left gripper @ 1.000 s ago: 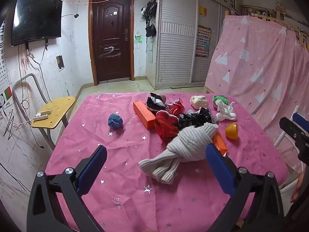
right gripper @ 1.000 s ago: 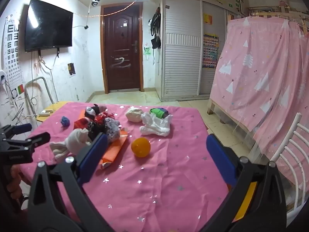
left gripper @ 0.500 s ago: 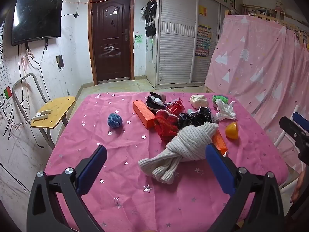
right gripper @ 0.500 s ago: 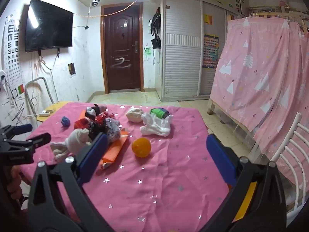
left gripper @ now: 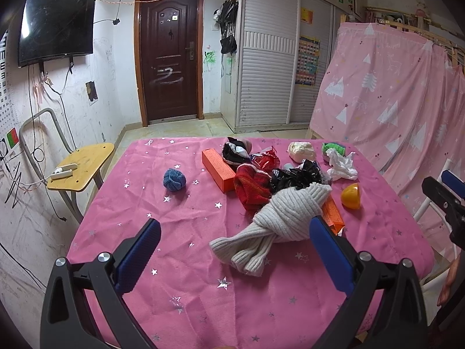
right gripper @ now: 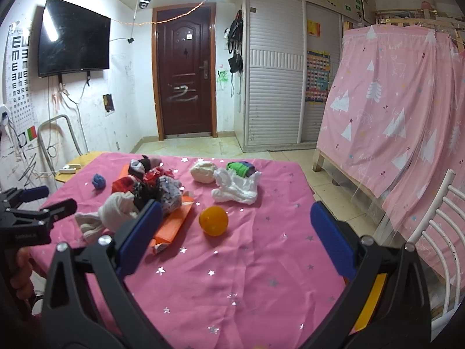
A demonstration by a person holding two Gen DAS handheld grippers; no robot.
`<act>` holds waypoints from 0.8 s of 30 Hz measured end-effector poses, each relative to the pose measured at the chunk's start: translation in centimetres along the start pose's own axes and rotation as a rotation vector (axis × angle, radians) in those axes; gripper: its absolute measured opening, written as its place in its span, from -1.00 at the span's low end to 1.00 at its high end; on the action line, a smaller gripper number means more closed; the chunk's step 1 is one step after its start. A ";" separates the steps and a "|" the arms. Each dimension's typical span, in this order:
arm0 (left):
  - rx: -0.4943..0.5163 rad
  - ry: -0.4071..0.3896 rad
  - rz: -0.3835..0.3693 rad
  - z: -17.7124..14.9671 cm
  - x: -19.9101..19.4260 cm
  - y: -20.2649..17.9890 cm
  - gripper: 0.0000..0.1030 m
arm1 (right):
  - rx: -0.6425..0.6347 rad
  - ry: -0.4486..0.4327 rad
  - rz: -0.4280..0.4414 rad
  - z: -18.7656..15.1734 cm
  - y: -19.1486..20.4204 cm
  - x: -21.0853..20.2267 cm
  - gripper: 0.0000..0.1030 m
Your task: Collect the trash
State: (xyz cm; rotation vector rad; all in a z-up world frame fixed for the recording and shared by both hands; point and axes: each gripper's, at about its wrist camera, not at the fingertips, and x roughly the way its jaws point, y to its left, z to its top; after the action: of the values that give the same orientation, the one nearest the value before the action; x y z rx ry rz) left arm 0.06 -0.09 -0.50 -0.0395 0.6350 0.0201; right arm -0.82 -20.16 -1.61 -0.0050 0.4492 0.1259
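Holding unchanged, both hand-held grippers [left gripper: 234, 240] [right gripper: 232, 226] stay spread.

I saw a pink worktop [left gripper: 186, 261] cloth with silver stars, a pale grey ribbed knit [left gripper: 279, 221], red knit [left gripper: 251, 186], blue yarn ball [left gripper: 173, 179], orange box [left gripper: 218, 168], orange ball [right gripper: 213, 220], white crumpled bag [right gripper: 237, 189], black crinkled plastic [left gripper: 296, 174]. Hand-held gripper pads [left gripper: 139, 254] were blue.

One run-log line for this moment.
left tool: open, empty, above table | right tool: open, empty | white crumpled paper: untouched | orange ball: beside pile | phase: pre-grasp
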 end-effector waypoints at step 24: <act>-0.004 0.004 0.003 0.0 0.0 0.2 0.83 | -0.002 0.003 0.001 0.0 0.1 0.0 0.91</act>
State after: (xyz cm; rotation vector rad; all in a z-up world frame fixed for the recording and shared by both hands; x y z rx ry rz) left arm 0.09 0.11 -0.47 -0.0427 0.6388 0.0242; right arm -0.79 -20.07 -1.63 -0.0068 0.4520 0.1269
